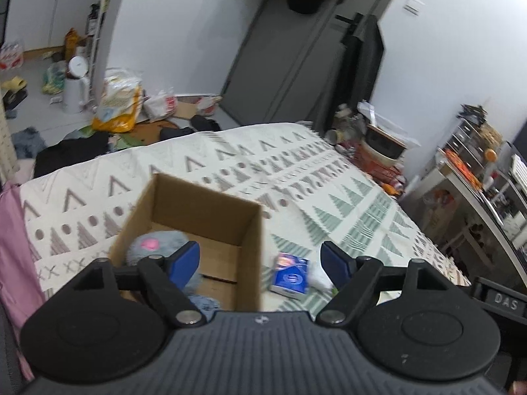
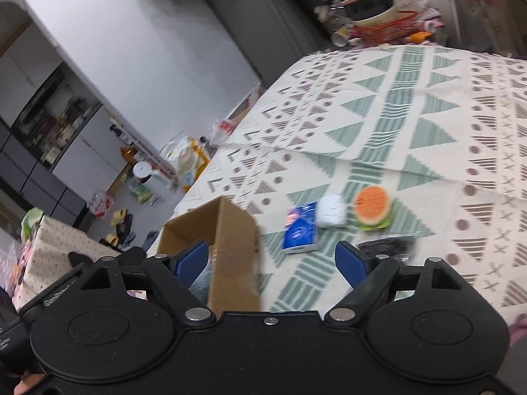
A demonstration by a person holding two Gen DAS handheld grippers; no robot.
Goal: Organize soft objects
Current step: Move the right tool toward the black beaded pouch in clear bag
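An open cardboard box (image 1: 204, 210) (image 2: 230, 230) stands on the patterned bedspread (image 1: 329, 177) (image 2: 411, 115). Inside it lie a grey plush with a pink patch (image 1: 154, 247) and a blue cloth (image 1: 204, 301). To the right of the box rest a blue tissue pack (image 1: 291, 275) (image 2: 301, 227), a white soft item (image 2: 331, 210) (image 1: 319, 275), an orange-and-green burger-shaped plush (image 2: 372, 207) and a dark item (image 2: 387, 245). My left gripper (image 1: 262, 261) hovers open over the box's right wall. My right gripper (image 2: 271, 261) is open too, above the box and the tissue pack, holding nothing.
The bed's far edge drops to a cluttered floor with bags (image 1: 118, 102), clothes (image 1: 72, 151) and a white bin (image 1: 74, 82). A pile with a red basket (image 2: 392, 23) sits past the bed's far corner. Shelves (image 1: 477, 171) stand to the right. A pink sheet (image 1: 13, 230) hangs at left.
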